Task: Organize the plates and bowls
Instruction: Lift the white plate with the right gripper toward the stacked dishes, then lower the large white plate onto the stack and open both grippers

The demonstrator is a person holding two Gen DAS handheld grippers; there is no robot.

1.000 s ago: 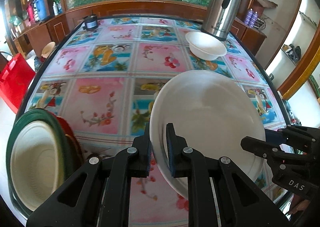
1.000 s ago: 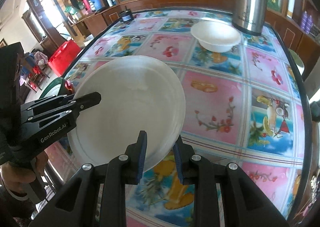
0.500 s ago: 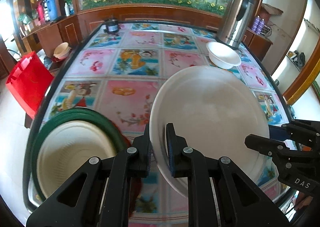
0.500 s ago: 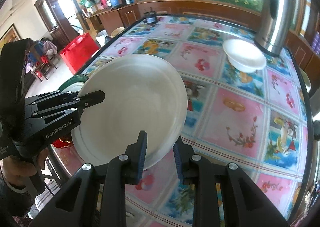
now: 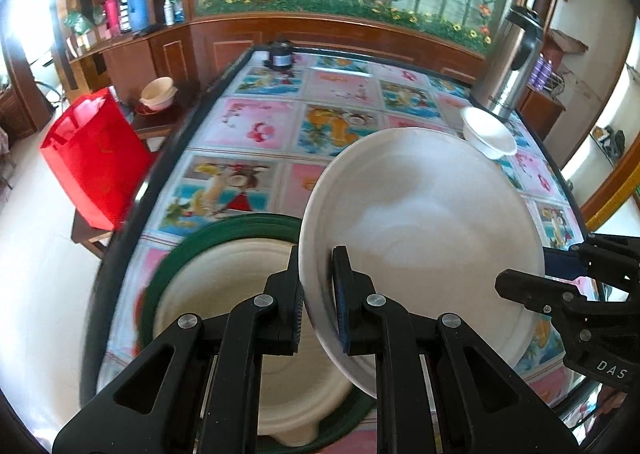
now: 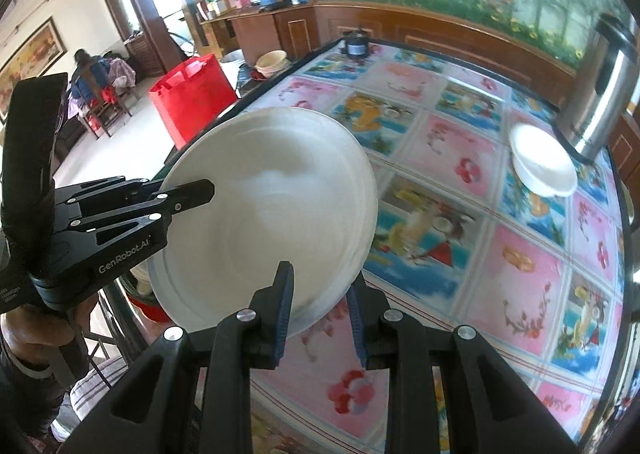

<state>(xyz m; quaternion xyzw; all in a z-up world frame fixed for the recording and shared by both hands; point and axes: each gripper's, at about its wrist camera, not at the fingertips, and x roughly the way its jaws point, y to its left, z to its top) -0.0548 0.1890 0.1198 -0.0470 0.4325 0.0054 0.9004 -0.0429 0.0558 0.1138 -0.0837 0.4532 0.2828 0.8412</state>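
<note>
Over at 9 o'clock in the left wrist view there's a red bag (image 5: 94, 158) on the floor next to the table (image 5: 340, 94), nothing to do with the job. Just inboard of that, around 7 o'clock, sits the stack: a cream plate (image 5: 240, 318) nested in a green-rimmed dish (image 5: 224, 228) right at the table's near-left corner. The left gripper (image 5: 316, 294) is pinched down tight on the near rim of the big white plate (image 5: 424, 230), which is up in the air, tilted, partly overlapping the stack's right side. Moving right, the right gripper (image 6: 320, 310) looks like a much looser deal in its own camera: the fingers straddle the plate's rim with a visible gap on the right finger's side, so I honestly can't tell if it's gripping or just framing it. Far out at 2 o'clock is a white bowl (image 5: 488, 132) touching or just beside the steel thermos jug (image 5: 512, 62), still waiting to be sorted. What worries me: if the right side isn't really holding, the plate hangs off one edge pinch and could pivot or slip out. Also, that stack is near the table edge, so a crooked drop could clip the green rim and shove the whole pile toward the floor.
</note>
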